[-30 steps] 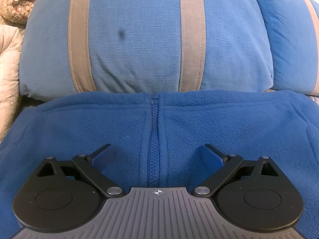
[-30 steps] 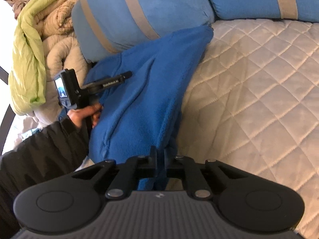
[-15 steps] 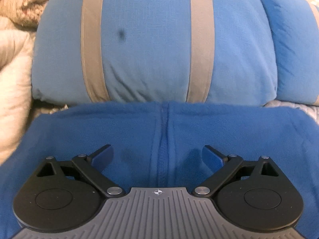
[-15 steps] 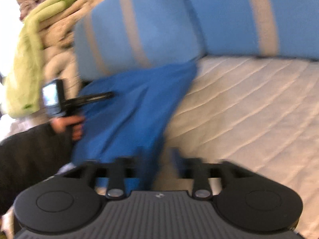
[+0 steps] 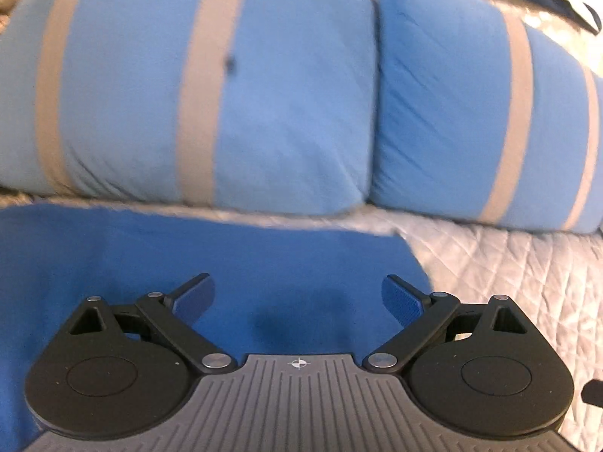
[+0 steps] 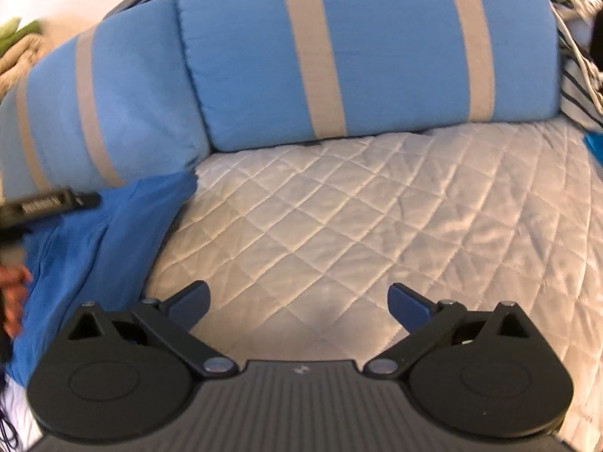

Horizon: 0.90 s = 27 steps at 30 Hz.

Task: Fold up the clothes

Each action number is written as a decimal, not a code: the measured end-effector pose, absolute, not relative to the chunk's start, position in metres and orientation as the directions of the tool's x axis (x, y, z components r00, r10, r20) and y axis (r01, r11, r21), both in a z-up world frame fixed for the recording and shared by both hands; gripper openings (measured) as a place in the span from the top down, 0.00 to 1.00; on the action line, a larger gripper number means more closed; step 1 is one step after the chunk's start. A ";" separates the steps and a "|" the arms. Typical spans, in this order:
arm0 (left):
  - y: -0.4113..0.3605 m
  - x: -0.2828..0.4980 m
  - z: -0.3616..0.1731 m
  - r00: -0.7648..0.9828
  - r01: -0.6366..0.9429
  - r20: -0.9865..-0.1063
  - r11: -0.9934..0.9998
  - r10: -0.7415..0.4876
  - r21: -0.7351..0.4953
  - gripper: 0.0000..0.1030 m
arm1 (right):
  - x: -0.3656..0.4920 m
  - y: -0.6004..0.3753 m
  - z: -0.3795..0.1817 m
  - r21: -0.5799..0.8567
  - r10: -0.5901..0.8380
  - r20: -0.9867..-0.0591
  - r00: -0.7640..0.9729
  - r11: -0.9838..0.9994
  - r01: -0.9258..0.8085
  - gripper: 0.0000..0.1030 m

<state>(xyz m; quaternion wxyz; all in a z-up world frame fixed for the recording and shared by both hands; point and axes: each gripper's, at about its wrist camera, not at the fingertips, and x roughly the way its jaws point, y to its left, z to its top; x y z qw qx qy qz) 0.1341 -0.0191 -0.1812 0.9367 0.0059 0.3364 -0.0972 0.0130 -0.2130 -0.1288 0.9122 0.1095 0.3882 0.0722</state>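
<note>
A royal-blue fleece jacket (image 5: 233, 260) lies folded on the white quilted bed, its far edge against the pillows. My left gripper (image 5: 297, 295) is open and empty, hovering over the jacket near its right edge. In the right wrist view the jacket (image 6: 94, 241) is at the left. My right gripper (image 6: 297, 301) is open and empty over bare quilt, to the right of the jacket. The left gripper's tool (image 6: 49, 203) and the hand holding it show at the left edge.
Two light-blue pillows with tan stripes (image 5: 196, 86) (image 5: 471, 120) stand along the back. White quilted bedspread (image 6: 377, 218) spreads to the right. A striped cloth (image 6: 576, 90) lies at the far right; a pile of green and beige blankets (image 6: 15, 37) at the far left.
My right gripper has opened and let go of the jacket, then swung right over the quilt. My left gripper has shifted right; the zipper is no longer in its view.
</note>
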 end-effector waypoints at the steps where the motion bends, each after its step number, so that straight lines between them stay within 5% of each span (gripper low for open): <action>1: -0.025 0.132 -0.197 0.744 0.187 -0.642 0.980 -0.183 -0.063 0.05 | 0.014 -0.214 -0.129 0.258 0.214 -0.697 0.684 0.965 -0.040 0.00; 4: -0.033 0.135 -0.235 0.746 0.178 -0.646 0.983 -0.161 -0.040 0.00 | 0.016 -0.215 -0.132 0.259 0.210 -0.710 0.673 0.965 -0.028 0.00; 15: -0.028 0.138 -0.234 0.744 0.182 -0.635 0.978 -0.207 -0.104 0.00 | 0.015 -0.203 -0.134 0.210 0.197 -0.721 0.664 0.976 -0.062 0.00; 22: 0.008 0.114 -0.219 0.718 0.109 -0.636 0.948 -0.282 -0.298 0.00 | 0.004 -0.208 -0.131 0.267 0.260 -0.686 0.680 0.959 -0.098 0.00; 27: 0.015 0.067 -0.210 0.712 0.158 -0.644 0.957 -0.280 -0.242 0.00 | -0.017 -0.213 -0.123 0.271 0.280 -0.637 0.718 0.954 -0.131 0.00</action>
